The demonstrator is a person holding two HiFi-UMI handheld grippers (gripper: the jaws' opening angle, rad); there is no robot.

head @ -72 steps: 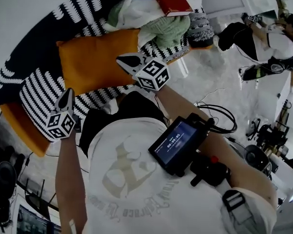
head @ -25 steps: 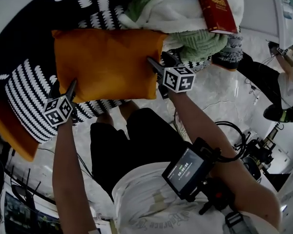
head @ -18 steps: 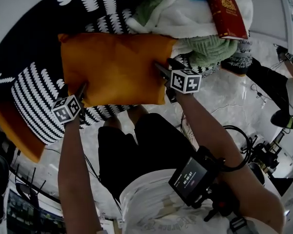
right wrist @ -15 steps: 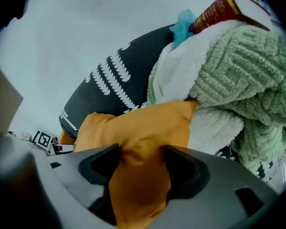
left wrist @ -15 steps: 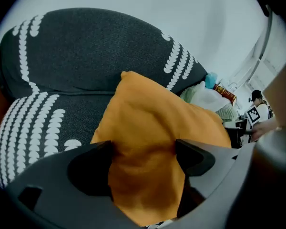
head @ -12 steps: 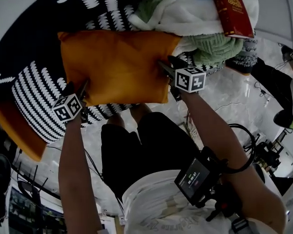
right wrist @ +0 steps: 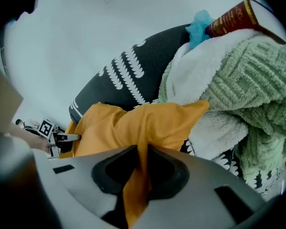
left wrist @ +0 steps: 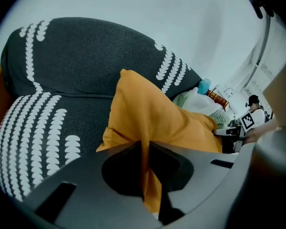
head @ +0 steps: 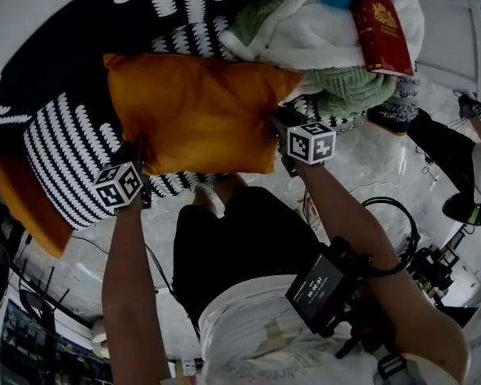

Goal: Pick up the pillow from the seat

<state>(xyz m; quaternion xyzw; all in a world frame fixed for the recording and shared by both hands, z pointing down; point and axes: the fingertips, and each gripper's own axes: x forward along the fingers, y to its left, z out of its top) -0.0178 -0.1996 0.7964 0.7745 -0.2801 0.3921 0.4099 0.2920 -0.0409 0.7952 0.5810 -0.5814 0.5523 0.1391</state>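
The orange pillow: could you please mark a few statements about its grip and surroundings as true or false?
1. The left gripper pinches the orange pillow by its fabric. True; its jaws have just been closing on it.
2. The right gripper is empty. False: its jaws have just been closing too, and pinch a fold of the pillow.
3. A red book lies atop the heap of blankets. True.
4. The pillow lies on the floor. False: it rests on the black-and-white seat.

Both arms [head: 127, 279] were out front. Left gripper [left wrist: 144, 149] and right gripper [right wrist: 142, 163] had just closed, jaws pinching pillow [head: 192, 111] edges.
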